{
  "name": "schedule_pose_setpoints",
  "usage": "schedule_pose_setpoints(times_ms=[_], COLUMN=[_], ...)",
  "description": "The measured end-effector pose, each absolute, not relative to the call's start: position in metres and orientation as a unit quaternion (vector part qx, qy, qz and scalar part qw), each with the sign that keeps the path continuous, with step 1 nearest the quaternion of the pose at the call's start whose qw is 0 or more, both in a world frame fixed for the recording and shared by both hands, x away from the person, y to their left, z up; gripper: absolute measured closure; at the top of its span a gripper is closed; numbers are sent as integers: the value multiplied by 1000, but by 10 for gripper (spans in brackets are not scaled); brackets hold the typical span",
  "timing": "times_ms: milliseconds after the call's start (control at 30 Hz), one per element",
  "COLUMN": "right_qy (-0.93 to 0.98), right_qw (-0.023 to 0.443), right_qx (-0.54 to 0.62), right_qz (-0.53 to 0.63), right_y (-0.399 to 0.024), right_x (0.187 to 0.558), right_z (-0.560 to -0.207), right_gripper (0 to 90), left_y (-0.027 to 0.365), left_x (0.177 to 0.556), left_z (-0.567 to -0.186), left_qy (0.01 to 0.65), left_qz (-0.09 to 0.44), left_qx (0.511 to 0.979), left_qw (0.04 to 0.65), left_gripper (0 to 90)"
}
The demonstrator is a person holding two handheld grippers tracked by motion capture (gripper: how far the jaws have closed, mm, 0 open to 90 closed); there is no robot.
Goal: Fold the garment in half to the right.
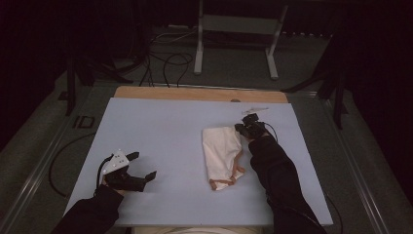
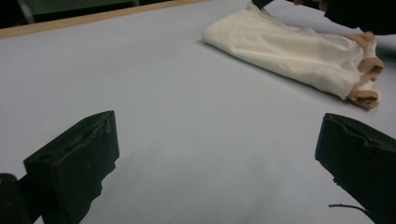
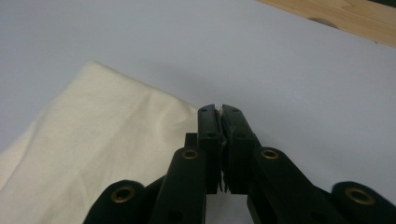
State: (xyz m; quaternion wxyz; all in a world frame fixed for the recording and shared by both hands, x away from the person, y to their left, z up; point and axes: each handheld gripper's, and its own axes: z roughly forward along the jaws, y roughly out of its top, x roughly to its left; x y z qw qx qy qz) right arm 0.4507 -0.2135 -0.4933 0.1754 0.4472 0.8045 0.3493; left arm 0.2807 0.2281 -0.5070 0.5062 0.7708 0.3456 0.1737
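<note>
Cloth corner pinched by right gripper; left gripper spread and idle.

Right gripper [image 3: 220, 109] has its jaws pressed together on the far corner of the cream cloth [image 1: 220, 148]; a thin sliver of fabric shows between the tips in the right gripper view, and the rest of the cloth spreads away to the left of the tips there. Cloth lies folded flat on the pale blue sheet [image 1: 160, 126], tan-trimmed end [image 1: 225, 182] toward the person, well away from the pinching tips. Left gripper [image 1: 144, 165] rests low on the sheet with jaws spread wide, nothing between them; bare sheet lies in the gap. Cloth sits well apart from the left tips, ahead and to the right in the left gripper view [image 2: 289, 51].
</note>
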Motion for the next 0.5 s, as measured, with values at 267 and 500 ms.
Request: schedule_pose_setpoints(times_ms=[267, 500], right_qy=[799, 797], right_qw=[178, 179], right_qx=[476, 483], right_qz=[321, 317], right_y=[-220, -222], right_x=[458, 461], right_z=[-509, -516], right_gripper=[869, 865], left_y=[229, 229], left_x=[281, 281], left_z=[-507, -508], left_qy=[349, 350], left_qz=[180, 183], left_qx=[769, 770], left_qw=[503, 502], left_gripper=[6, 6])
